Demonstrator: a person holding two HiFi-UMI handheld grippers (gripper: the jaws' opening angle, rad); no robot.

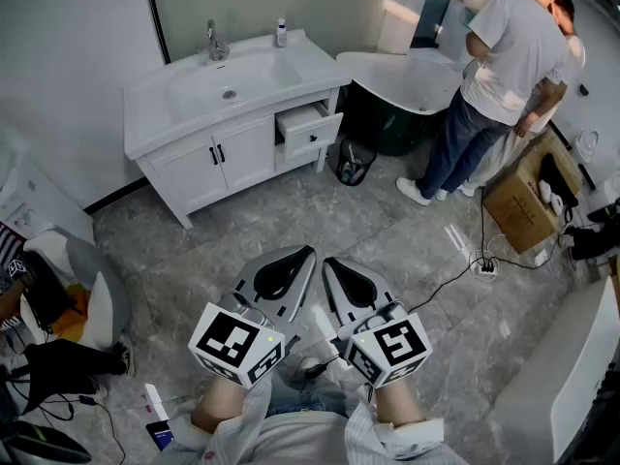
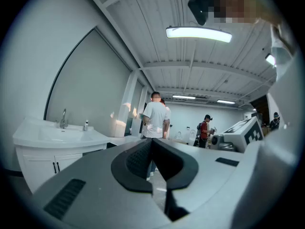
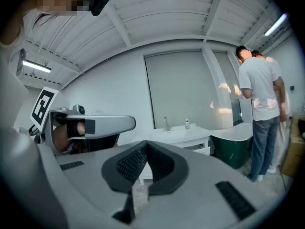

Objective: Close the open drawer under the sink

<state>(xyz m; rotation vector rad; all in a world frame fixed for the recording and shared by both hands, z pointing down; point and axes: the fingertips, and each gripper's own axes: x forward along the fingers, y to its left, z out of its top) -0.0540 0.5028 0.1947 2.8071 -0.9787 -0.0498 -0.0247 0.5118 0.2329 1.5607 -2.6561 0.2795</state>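
Note:
The white sink cabinet (image 1: 218, 153) stands against the far wall, with a faucet (image 1: 213, 43) and a small bottle (image 1: 281, 33) on top. Its right-hand drawer (image 1: 310, 130) is pulled out; the two doors beside it are closed. The open drawer (image 3: 200, 149) also shows small in the right gripper view. My left gripper (image 1: 309, 253) and right gripper (image 1: 327, 263) are held side by side close to my body, well short of the cabinet. Both are shut with nothing between the jaws, seen in the left gripper (image 2: 151, 140) and right gripper (image 3: 147, 145) views.
A black bag (image 1: 353, 163) lies on the floor just right of the drawer. A white bathtub (image 1: 412, 77) and two standing people (image 1: 506, 61) fill the upper right. A cardboard box (image 1: 518, 203), a power strip (image 1: 484, 266) with cable, and a chair with clutter (image 1: 82, 308) flank the grey floor.

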